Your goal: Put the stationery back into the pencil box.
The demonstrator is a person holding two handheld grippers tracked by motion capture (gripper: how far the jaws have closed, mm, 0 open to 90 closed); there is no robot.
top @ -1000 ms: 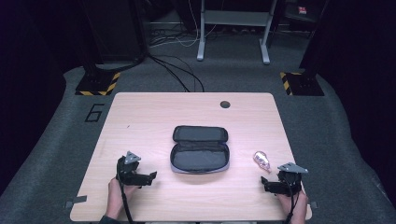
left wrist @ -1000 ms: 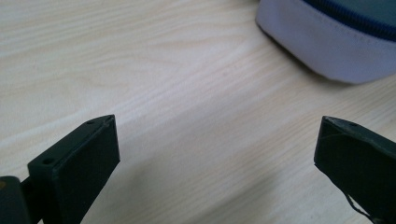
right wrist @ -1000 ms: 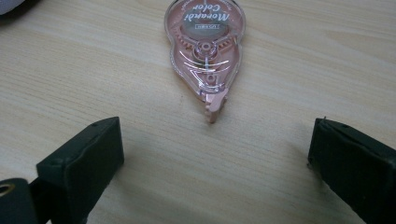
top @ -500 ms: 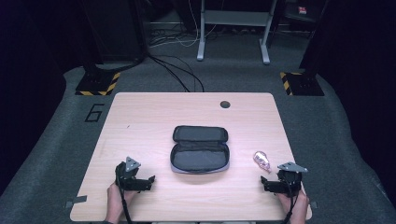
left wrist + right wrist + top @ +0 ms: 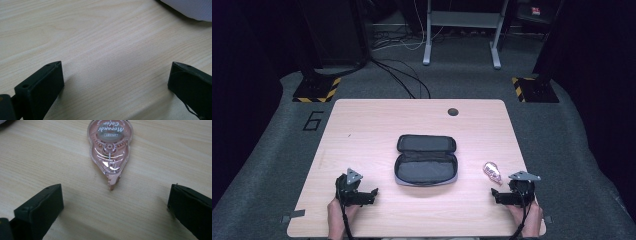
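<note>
Left gripper [image 5: 373,192]: shifting slightly toward the table's near edge, away from the open case [image 5: 426,160].
Right gripper [image 5: 115,202]: jaws having just been opening, nothing between them.

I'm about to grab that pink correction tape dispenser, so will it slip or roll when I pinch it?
The correction tape dispenser lies flat on the table, so it probably won't roll. Its glossy clear shell looks stiff but maybe slippery. The tapered tip might let it pivot if pushed.

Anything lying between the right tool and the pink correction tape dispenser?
No. Bare wood lies between the right tool and the pink clear-plastic correction tape dispenser, per the right gripper view.
</note>
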